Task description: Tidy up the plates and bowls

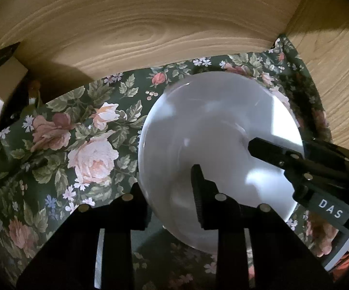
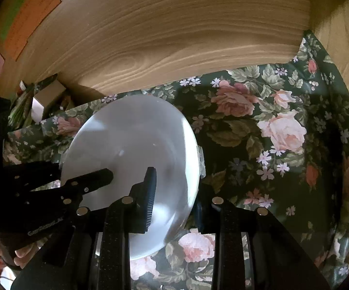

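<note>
A white plate [image 1: 210,125] lies on a dark floral cloth [image 1: 82,125] inside a wooden compartment. My left gripper [image 1: 168,194] is shut on the plate's near left rim, one finger on top of the plate and the other outside its edge. The right gripper's upper finger [image 1: 266,149] reaches onto the plate from the right. In the right wrist view the same plate [image 2: 131,133] sits left of centre. There my right gripper [image 2: 174,193] is shut on its near right rim, and the left gripper's finger [image 2: 97,178] lies on the plate from the left.
A wooden back wall [image 1: 150,24] and a side wall [image 1: 331,72] close the space. A small cardboard box [image 2: 46,96] and clutter stand at the far left. Coloured paper notes [image 2: 32,17] hang on the left wall. A hand [image 2: 22,253] shows at the lower left.
</note>
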{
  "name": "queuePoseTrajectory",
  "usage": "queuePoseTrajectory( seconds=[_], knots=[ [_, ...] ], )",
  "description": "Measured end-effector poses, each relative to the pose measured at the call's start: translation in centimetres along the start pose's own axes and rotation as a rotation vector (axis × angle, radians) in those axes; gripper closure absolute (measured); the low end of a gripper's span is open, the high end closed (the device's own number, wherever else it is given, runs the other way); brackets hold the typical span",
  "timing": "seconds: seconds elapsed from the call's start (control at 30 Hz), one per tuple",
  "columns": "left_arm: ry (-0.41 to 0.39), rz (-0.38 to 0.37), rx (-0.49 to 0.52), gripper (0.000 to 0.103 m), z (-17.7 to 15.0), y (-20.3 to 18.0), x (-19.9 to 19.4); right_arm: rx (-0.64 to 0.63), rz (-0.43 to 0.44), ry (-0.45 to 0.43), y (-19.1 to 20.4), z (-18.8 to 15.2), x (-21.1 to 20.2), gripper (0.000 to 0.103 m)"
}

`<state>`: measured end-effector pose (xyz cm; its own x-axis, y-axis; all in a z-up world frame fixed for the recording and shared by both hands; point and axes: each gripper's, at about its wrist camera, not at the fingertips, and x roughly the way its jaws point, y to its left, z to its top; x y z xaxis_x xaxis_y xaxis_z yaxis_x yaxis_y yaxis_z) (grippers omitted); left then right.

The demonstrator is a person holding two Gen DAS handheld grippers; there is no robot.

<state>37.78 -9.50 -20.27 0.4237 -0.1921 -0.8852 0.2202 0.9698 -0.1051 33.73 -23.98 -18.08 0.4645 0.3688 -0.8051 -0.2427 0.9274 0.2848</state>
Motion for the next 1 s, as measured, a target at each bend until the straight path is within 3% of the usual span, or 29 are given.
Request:
queuePoseTrajectory(
  seconds=[0.47,1.0],
  knots=[
    [-0.11,-0.01,0.0,0.074,-1.8,-0.2,-6.1,-0.039,0.006,-0.113,2.1,-0.7,-5.4,0.078],
    [-0.225,-0.012,-0.061,0.074,-7.1,1.5,-14.2,-0.127,0.024,-0.202,8.0,-3.3,-10.2,0.078]
  ],
)
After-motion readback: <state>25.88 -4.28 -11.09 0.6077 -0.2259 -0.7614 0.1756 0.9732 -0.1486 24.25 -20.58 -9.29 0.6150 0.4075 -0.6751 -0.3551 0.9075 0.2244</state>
